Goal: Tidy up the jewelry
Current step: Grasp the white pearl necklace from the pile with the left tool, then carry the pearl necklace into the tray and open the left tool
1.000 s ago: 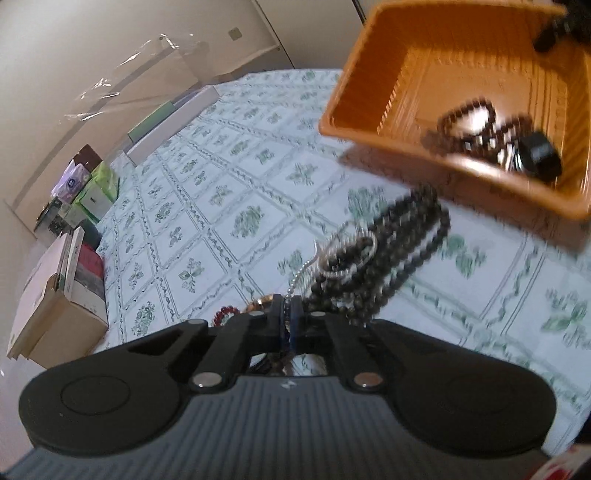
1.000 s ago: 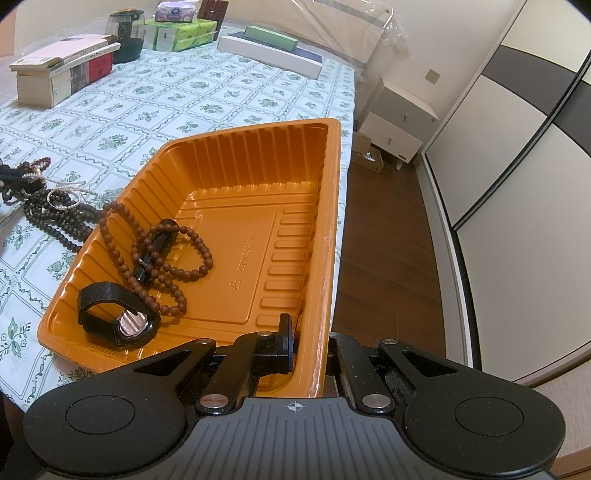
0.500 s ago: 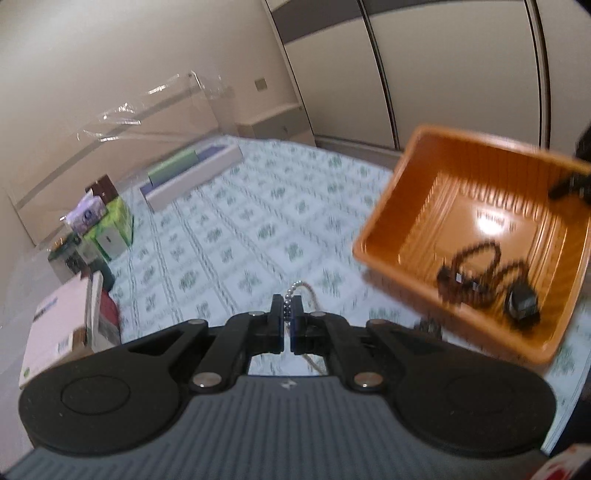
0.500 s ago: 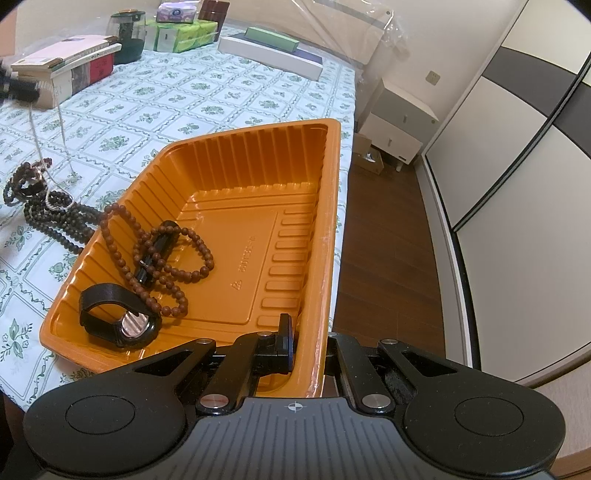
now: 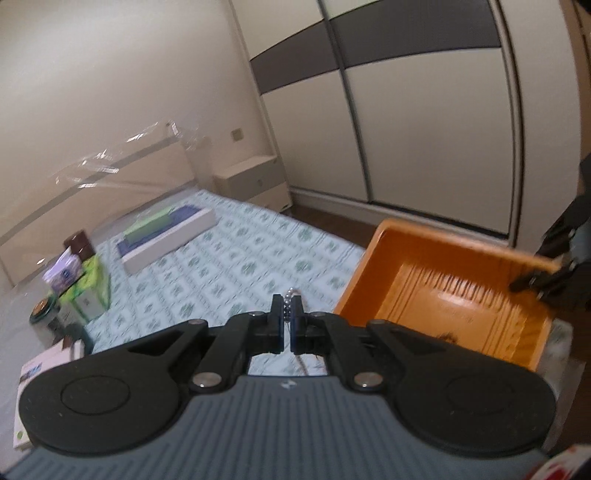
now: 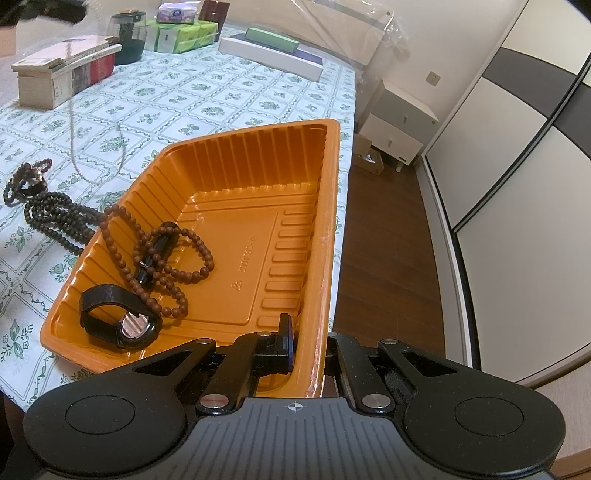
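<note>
My left gripper (image 5: 287, 314) is shut on a thin silver bead chain (image 5: 291, 293), held high above the table; the chain hangs in a long loop in the right wrist view (image 6: 75, 162). My right gripper (image 6: 306, 343) is shut on the near wall of the orange tray (image 6: 328, 206), which also shows in the left wrist view (image 5: 373, 273). In the tray lie a brown bead necklace (image 6: 162, 273) and a black watch (image 6: 118, 321). Dark bead strands (image 6: 55, 218) and a small bracelet (image 6: 29, 181) lie on the tablecloth left of the tray.
Floral tablecloth (image 6: 207, 92) covers the table. Stacked books (image 6: 62, 70), a dark jar (image 6: 127, 33), green tissue boxes (image 6: 184, 35) and a long white box (image 6: 269, 55) stand at the far side. The table's edge drops to wooden floor (image 6: 384, 236) on the right.
My left gripper has risen well above the table with the silver chain, pulling it free of the dark bead pile. The right gripper and tray have not moved.
</note>
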